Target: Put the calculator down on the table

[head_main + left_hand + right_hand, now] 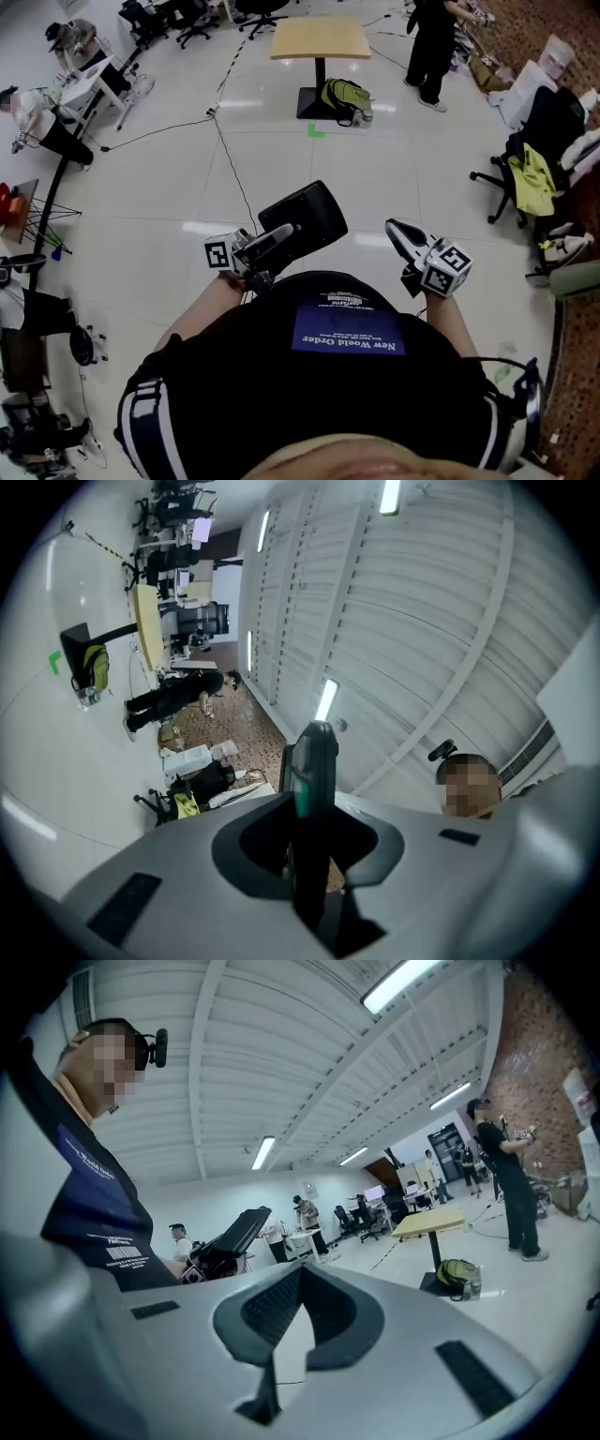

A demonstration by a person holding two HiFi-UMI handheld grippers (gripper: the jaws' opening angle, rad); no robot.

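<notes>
Closest in, at the bottom of the head view, is the person's black shirt (pixel 234 394) with a blue printed patch (pixel 349 335) on the chest, and both forearms reach out from under it. On the left side, the left tool (pixel 281 234) points forward and tilts somewhat upward. Its jaws are nearly together and clamped on the calculator (pixel 307 217). The calculator is a dark flat slab held in the air above the glossy white floor (pixel 169 187). In the left gripper view it stands edge-on between the two pads, with its upper end sticking out past them. Farther off, beyond the calculator and well apart from it, stands the light wooden desk (pixel 321 37) on a single dark pedestal. A yellow-green backpack (pixel 345 96) rests against its base. A black cable (pixel 234 178) runs across the floor toward it. On the right, the right tool (pixel 398 231) is held about level. Its jaws meet at the tips with nothing gripped between them.
</notes>
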